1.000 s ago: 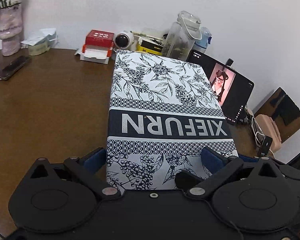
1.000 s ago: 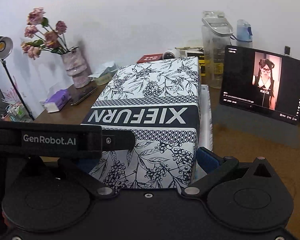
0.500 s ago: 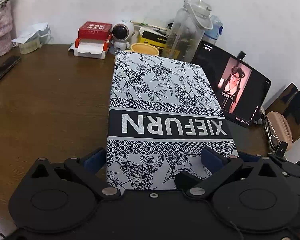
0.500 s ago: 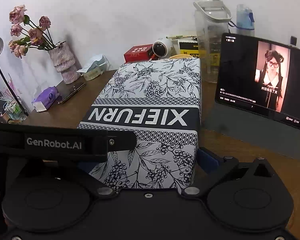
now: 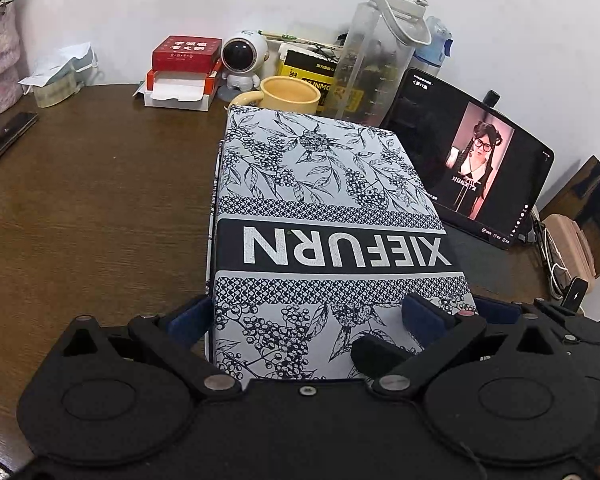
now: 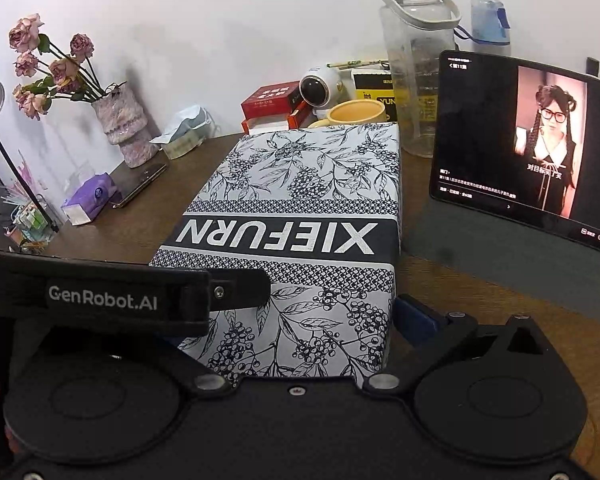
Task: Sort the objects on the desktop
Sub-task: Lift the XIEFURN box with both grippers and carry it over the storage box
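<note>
We hold the patterned XIEFURN box (image 5: pixel 324 216) between us, one end of it seated in both tools. Our left hand-held gripper (image 5: pixel 308 316) has its blue pads against the box's two long sides, clamped on it; our right hand-held gripper (image 6: pixel 300 312) has one blue pad (image 6: pixel 416 316) pressed to the box's right side, while its other pad is hidden behind the left tool's black strap (image 6: pixel 100 300), so it appears to grip the same box. The box lies flat, lengthways away from us over the brown table (image 5: pixel 92 208).

Close past its far end stands a yellow mug (image 5: pixel 290 94), with a clear water jug (image 5: pixel 374 60) and a yellow-black carton (image 5: pixel 308 68) behind that. A tablet (image 6: pixel 528 148) playing a video leans just to the box's right, its grey stand (image 6: pixel 500 256) beside the box. Farther left along the wall we see a small white robot figure (image 5: pixel 242 58), a red box (image 5: pixel 186 50), a face mask (image 6: pixel 186 120), a vase of dried roses (image 6: pixel 124 124), a dark phone (image 6: pixel 140 184) and a purple tissue pack (image 6: pixel 90 198).
</note>
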Demonstrator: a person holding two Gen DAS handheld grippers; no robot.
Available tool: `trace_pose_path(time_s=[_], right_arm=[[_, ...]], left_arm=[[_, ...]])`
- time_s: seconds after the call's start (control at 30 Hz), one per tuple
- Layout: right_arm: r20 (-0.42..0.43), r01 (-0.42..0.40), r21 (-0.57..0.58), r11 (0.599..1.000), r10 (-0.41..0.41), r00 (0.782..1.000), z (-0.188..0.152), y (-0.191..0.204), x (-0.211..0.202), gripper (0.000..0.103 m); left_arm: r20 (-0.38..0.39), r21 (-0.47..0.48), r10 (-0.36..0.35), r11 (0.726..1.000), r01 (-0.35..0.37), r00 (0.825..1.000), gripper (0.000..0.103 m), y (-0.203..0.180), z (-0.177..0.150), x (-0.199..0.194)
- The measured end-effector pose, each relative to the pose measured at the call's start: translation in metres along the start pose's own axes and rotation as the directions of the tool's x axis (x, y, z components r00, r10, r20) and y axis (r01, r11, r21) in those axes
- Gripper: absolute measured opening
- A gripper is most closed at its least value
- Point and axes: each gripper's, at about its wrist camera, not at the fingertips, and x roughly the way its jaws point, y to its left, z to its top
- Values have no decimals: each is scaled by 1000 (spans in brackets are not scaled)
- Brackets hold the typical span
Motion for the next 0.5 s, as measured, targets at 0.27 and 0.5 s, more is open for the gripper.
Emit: trace_pose_path(time_s=[0.27, 0.5], right_arm=[[-7, -24, 8, 1000, 24, 1000, -1, 0, 3, 103], [-19, -32, 17, 999, 33, 999, -1, -1, 6, 103]], left_arm=[[-5, 6, 20, 1000, -19, 1000, 100, -2, 0, 0], [-12, 10, 24, 1000, -24, 1000, 100, -2, 2, 2]])
